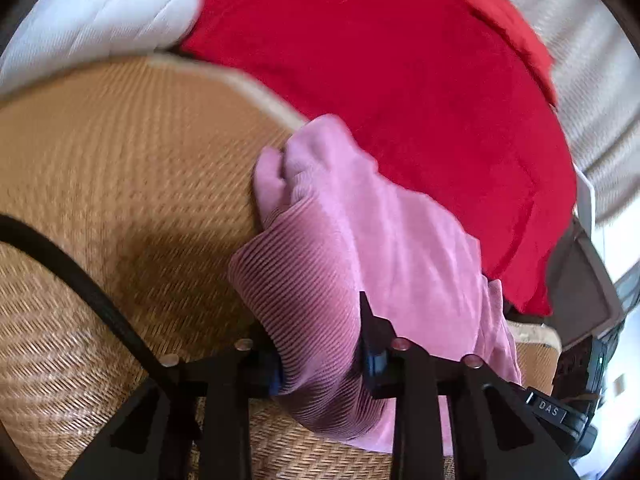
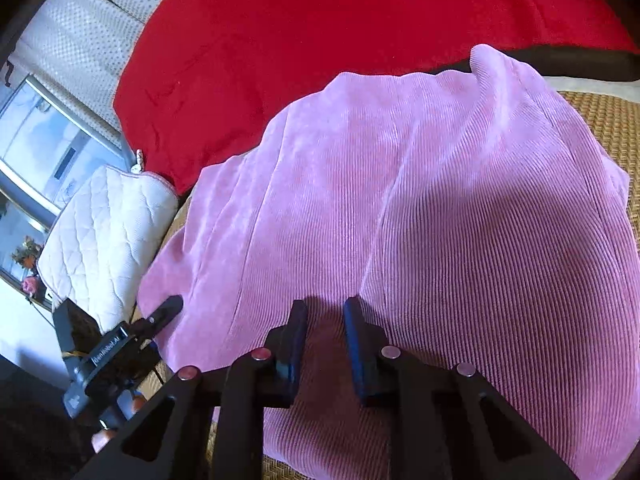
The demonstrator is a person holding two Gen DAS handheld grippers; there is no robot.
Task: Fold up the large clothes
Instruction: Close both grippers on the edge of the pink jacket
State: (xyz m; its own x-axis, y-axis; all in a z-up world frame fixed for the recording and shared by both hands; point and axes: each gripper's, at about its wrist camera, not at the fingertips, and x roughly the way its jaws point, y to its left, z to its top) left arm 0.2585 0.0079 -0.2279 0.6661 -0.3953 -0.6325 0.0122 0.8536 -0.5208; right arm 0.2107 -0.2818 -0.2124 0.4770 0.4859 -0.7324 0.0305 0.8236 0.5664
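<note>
A pink corduroy garment [image 2: 440,216] lies spread on a woven straw mat [image 1: 120,168]. In the left wrist view my left gripper [image 1: 324,344] is shut on a bunched edge of the pink garment [image 1: 360,240], which fills the gap between its fingers and drapes to the right. In the right wrist view my right gripper [image 2: 324,320] hovers over the near part of the garment with its fingers apart and nothing between them. The left gripper [image 2: 160,312] also shows at the garment's left edge in that view.
A red blanket [image 1: 400,80] lies beyond the garment; it also shows in the right wrist view [image 2: 320,32]. A white quilted pillow [image 2: 100,240] sits at the left, with a window behind it. A black cable [image 1: 80,276] crosses the mat.
</note>
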